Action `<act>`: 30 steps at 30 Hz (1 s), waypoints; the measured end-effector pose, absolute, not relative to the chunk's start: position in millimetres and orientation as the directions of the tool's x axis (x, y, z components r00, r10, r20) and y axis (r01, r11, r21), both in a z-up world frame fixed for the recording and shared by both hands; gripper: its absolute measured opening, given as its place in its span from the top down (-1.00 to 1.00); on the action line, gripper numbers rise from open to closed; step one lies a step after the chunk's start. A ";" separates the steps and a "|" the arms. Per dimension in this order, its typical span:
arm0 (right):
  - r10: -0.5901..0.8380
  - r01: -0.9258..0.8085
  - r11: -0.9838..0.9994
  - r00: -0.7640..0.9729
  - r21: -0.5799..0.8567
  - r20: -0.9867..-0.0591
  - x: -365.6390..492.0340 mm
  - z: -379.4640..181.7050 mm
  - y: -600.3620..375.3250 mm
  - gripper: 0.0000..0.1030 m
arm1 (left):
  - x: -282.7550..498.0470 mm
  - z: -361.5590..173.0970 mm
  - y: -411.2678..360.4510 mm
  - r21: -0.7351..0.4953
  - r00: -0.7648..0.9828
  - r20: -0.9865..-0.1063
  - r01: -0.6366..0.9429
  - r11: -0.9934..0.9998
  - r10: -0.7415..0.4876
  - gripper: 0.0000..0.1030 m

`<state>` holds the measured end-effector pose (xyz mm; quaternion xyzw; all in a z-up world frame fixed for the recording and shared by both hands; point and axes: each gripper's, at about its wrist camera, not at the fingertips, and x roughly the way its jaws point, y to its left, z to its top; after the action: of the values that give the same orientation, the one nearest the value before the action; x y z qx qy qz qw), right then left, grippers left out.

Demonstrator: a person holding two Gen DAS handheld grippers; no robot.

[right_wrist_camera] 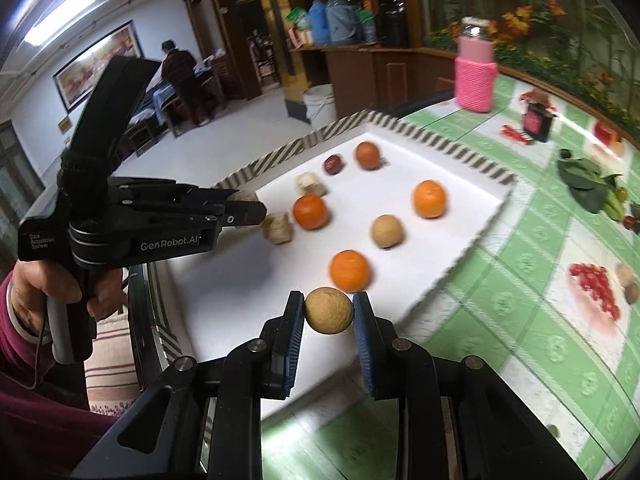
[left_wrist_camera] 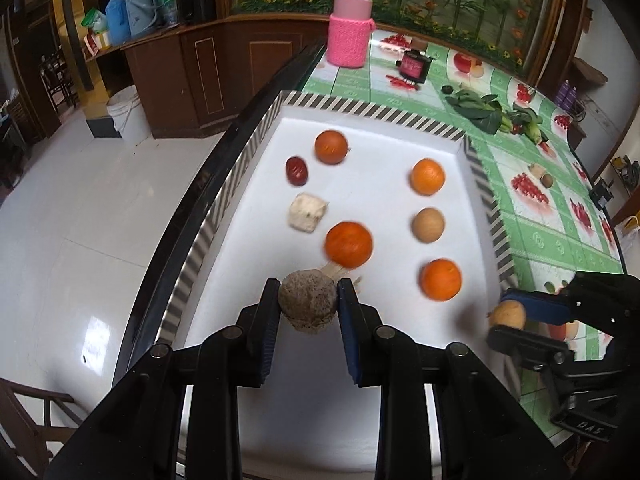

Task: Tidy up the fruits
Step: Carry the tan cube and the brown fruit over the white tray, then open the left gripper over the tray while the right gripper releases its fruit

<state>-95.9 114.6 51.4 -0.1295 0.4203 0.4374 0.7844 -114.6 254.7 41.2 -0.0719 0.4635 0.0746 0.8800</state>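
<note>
Only my right wrist view shows the hand (right_wrist_camera: 60, 280) gripping the left gripper (left_wrist_camera: 308, 300), clamped on a rough brown fruit (left_wrist_camera: 308, 306) above the white tray (left_wrist_camera: 360, 128), while my right gripper (right_wrist_camera: 329, 312) pinches a tan round fruit (right_wrist_camera: 329, 310) squarely between its pads.

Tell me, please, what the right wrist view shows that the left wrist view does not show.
Only the right wrist view shows the hand holding the left gripper, and a person standing far back in the room. Only the left wrist view shows the rough brown ball clearly between the left gripper's pads. Both show the white tray, three oranges on it, the pink bottle, and the right gripper shut on a tan ball.
</note>
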 end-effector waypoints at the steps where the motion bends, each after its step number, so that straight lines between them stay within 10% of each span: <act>1: 0.573 -0.799 0.579 0.253 0.166 -0.780 -96.2 47.3 119.6 0.52 | -114.3 39.7 255.8 -0.059 0.556 -0.829 -0.197 0.979 0.062 0.50; 23: 0.576 -0.810 0.556 0.217 0.184 -0.788 -99.0 39.9 141.1 0.10 | -115.1 24.6 270.3 -0.050 0.532 -0.842 -0.244 0.969 0.091 0.49; 30: 0.581 -0.778 0.598 0.258 0.190 -0.772 -96.5 50.3 117.8 0.00 | -120.3 42.2 257.2 0.031 0.585 -0.791 -0.257 0.966 0.181 -0.18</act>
<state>-96.5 117.8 50.3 -0.1152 0.4282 0.4332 0.7847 -120.3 257.2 42.2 -0.0433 0.4387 0.1232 0.8891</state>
